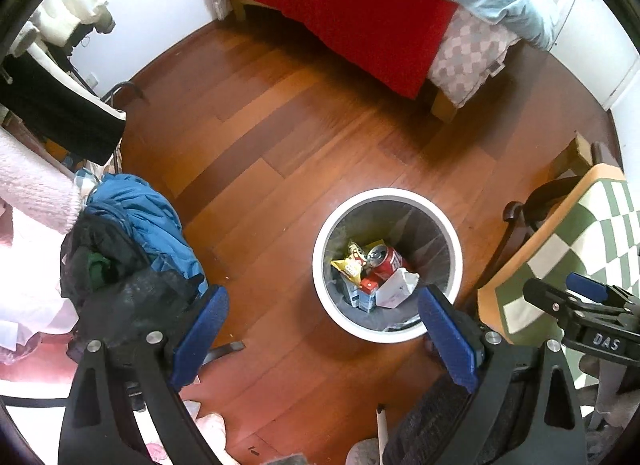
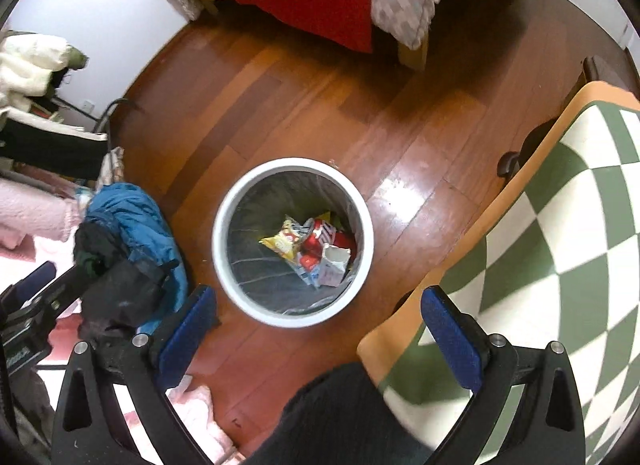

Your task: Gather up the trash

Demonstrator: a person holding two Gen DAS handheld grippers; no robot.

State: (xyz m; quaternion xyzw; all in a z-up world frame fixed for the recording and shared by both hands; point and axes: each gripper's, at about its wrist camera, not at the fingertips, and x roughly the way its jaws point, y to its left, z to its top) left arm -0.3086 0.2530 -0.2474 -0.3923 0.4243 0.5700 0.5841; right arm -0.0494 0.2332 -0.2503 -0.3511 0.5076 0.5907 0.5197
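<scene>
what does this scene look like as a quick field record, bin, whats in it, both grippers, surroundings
bin: white round trash bin with a dark liner, upright on the wooden floor
contents: red soda can, yellow snack bag, torn carton
left gripper: jaws open, empty, above the bin's near side
right gripper: jaws open, empty
beside bin: blue and black clothes pile, green checkered cloth
background: bed with red cover

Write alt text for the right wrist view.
Open, empty right tongs hover above a white bin holding a red can, yellow snack bag and carton. It stands on a wooden floor.
</scene>
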